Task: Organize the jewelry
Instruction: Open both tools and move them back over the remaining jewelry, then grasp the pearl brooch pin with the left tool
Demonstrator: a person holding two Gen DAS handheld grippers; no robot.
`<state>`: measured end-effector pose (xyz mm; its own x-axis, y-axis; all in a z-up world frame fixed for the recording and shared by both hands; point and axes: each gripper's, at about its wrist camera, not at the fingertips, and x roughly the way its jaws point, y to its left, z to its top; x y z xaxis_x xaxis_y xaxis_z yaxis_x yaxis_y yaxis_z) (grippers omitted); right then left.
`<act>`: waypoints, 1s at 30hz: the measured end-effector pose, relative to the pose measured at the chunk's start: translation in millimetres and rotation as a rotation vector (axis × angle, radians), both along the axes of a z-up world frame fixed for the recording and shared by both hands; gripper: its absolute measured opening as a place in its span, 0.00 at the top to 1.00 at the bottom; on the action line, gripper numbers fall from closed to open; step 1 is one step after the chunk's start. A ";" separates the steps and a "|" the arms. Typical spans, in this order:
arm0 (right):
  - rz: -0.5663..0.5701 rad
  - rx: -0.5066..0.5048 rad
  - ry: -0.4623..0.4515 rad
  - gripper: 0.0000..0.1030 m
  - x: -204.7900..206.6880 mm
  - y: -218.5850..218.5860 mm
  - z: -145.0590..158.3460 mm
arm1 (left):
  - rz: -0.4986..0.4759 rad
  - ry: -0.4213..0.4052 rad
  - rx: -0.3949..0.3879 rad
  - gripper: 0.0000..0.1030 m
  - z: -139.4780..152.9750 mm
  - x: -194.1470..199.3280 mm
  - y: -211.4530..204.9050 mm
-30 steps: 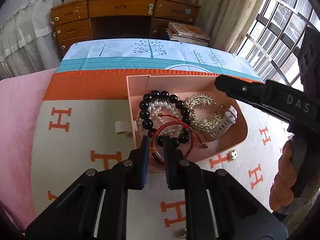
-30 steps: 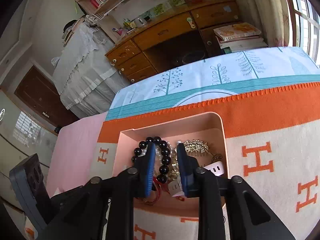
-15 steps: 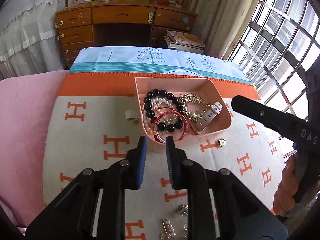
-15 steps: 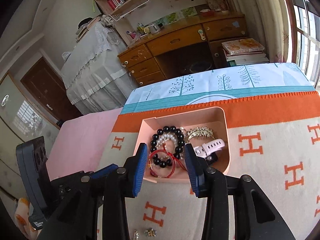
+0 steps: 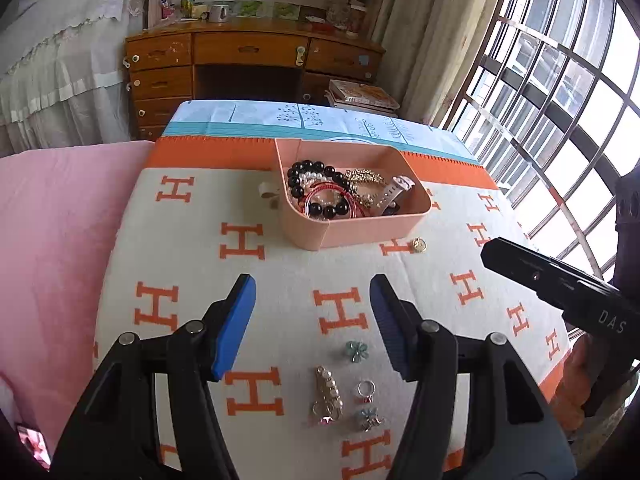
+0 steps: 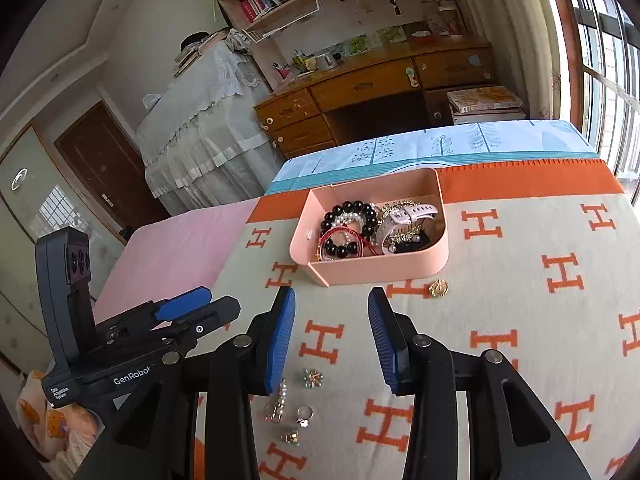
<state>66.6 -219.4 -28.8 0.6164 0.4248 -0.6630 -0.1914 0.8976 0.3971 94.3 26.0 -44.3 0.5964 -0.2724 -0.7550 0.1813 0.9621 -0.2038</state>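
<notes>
A: Four small pieces sit loose on the blanket (image 5: 280, 312) near the left claw (image 5: 312, 320): a green flower charm (image 5: 356, 351), a pearl clip (image 5: 328, 394), a ring (image 5: 366, 390) and a pale blue flower charm (image 5: 369, 418). A fifth, the gold pendant (image 5: 419, 244), lies just beside the front wall of the pink tray (image 5: 360, 232).

B: And that left claw is spreading its blue pads right now, with nothing between them. The right claw (image 6: 332, 336) stands part open, nothing in it either (both hang above the cloth, touching no jewelry).

A: The tray already holds the big stuff: a black bead bracelet (image 5: 316, 188), a red cord bracelet (image 5: 332, 200), a white watch (image 6: 404, 220), all heaped together.

B: So the risk from here, I'd say, is the pick itself. These charms are tiny and flat against soft fabric. Pads closing low could pinch the blanket along with a charm and drag the neighbours.

A: The ring worries me too. Round and smooth, it could squirt out sideways if the pads catch it off-centre.

B: Those four also lie close together, so a wide claw coming down may nudge one while grabbing another. And anything dropped onto that heap could snag in the red cord.
</notes>
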 end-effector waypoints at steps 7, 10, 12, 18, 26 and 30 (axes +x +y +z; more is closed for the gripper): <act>0.021 -0.024 0.012 0.62 -43.0 4.5 -18.6 | 0.031 0.047 -0.040 0.45 -23.7 -26.4 10.0; 0.028 -0.040 0.023 0.62 -53.1 8.0 -28.4 | 0.038 0.071 -0.046 0.45 -37.2 -35.0 11.7; 0.029 -0.050 0.032 0.62 -57.8 10.2 -35.7 | 0.039 0.090 -0.046 0.45 -46.3 -39.3 12.5; 0.052 -0.062 0.069 0.62 -64.5 15.3 -62.4 | 0.025 0.129 -0.028 0.45 -71.7 -49.2 6.1; 0.087 -0.108 0.070 0.62 -73.6 21.1 -88.3 | -0.003 0.148 0.008 0.53 -84.2 -48.2 -16.0; 0.096 -0.104 0.075 0.62 -72.0 19.7 -95.4 | 0.016 0.148 0.056 0.67 -84.2 -42.2 -24.9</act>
<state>-5.5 -199.7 -124.2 0.5235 0.4061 -0.7490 -0.2512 0.9136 0.3198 52.1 1.1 -128.5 0.4813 -0.2186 -0.8489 0.1379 0.9752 -0.1730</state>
